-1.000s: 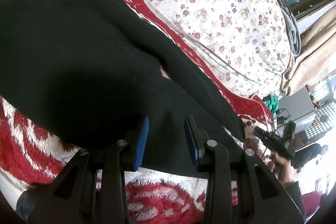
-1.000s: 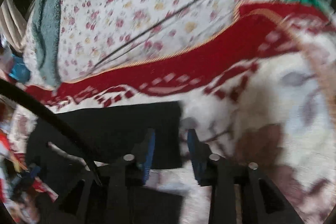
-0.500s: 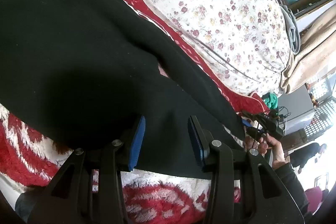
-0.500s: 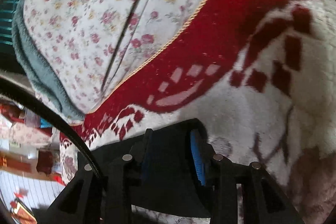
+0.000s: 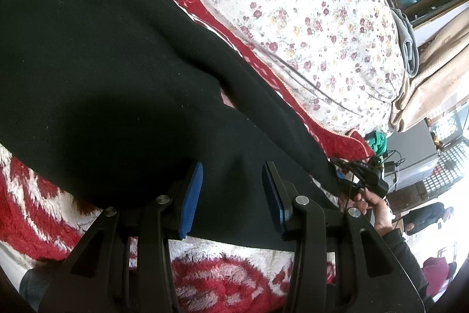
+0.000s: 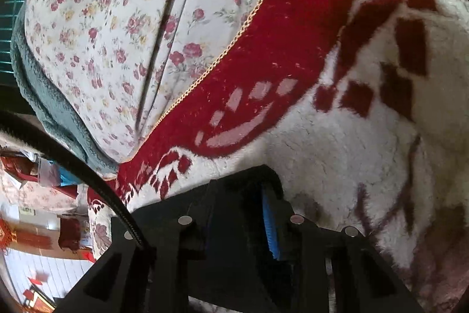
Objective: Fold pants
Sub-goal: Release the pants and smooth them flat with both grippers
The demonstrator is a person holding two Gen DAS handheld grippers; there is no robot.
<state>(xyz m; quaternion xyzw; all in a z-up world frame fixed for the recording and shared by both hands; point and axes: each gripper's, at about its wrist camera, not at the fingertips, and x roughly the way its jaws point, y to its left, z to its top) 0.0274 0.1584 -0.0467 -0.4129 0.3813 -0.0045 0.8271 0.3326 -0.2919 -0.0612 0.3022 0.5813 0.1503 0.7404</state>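
Black pants (image 5: 117,84) lie on the blanket (image 6: 337,160); the left gripper (image 5: 231,192) stands half-wide over them, while the right gripper (image 6: 243,213) has just been closing, seemingly around the hem.

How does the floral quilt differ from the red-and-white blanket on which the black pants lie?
The floral quilt is smooth cloth; the red-and-white blanket is shaggy pile. The quilt bears small roses on a pale ground, the blanket large red motifs on white. The black pants lie on the blanket, not on the quilt. Both are bedding, meeting along the blanket's red border.
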